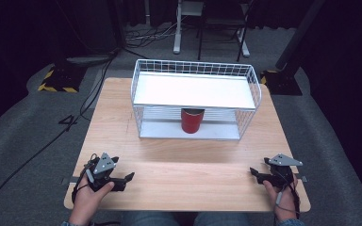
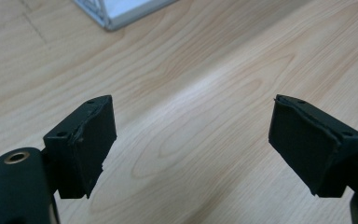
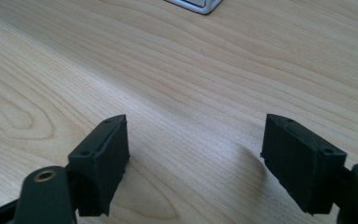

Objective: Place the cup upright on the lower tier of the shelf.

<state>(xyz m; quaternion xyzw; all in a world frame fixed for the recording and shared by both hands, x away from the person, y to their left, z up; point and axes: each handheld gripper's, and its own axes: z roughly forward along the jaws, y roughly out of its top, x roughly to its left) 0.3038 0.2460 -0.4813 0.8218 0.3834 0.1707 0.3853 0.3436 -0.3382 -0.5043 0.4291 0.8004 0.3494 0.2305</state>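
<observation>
Wooden table [image 1: 184, 174] carried one wire rack [image 1: 195, 99] with one red cup [image 1: 192, 121] on its lower shelf; my two claws, left [image 1: 128, 178] and right [image 1: 253, 172], sat open, empty, well apart from it.

Pale wood-grain table [image 1: 179, 174], smooth and matt; white wire rack [image 1: 195, 70], probably coated metal; glossy red cup [image 1: 192, 121].

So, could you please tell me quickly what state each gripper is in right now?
Left gripper: open, nothing between its jaws, low over the bare table.
Right gripper: open, holding nothing, also low over the table.
</observation>
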